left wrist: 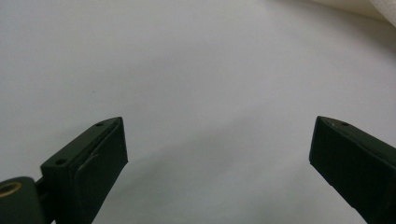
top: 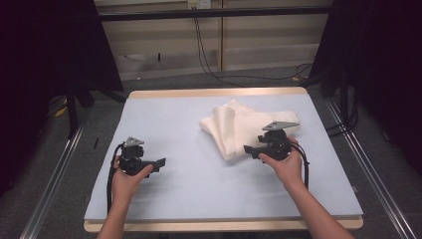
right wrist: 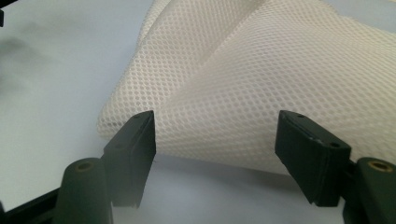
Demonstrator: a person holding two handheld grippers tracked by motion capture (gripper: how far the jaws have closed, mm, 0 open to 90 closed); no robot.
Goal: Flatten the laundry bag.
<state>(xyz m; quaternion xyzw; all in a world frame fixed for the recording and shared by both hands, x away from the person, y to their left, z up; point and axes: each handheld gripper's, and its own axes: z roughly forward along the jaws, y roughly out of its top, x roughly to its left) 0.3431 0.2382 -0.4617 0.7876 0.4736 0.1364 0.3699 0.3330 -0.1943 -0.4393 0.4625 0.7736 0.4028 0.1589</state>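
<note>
High view. A bench (top: 164,114) covered in pale blue sheeting is recorded, with a wooden edge visible at the far and near sides. A cream mesh cloth (top: 234,127), loosely folded in overlapping layers, is laid on the far right part of the sheeting. The right claw (top: 247,149) is held at the near edge of the cloth, pointed leftward along that edge, apparently so that the fold can be taken from the side. The left claw (top: 161,162) is held low over bare sheeting on the left, well apart from the cloth and pointed toward it, judged to be waiting. Nothing is noted between either claw and the cloth. Beyond the bench, black cables (top: 209,59) on a grey floor, metal rails at both sides and dark curtains are listed.

Left gripper view. The left claw (left wrist: 219,154) is seen with jaws wide apart and nothing between them; bare sheeting lies beneath. A corner of the cloth (left wrist: 369,7) is noted at the upper right, far off.

Right gripper view. The right claw (right wrist: 215,144) is seen with jaws apart, not clamped. The cloth's (right wrist: 243,79) folded edge is set just beyond and between the two jaws, raised slightly off the sheeting, so a short advance is judged sufficient for a grip. No obstruction is recorded.
</note>
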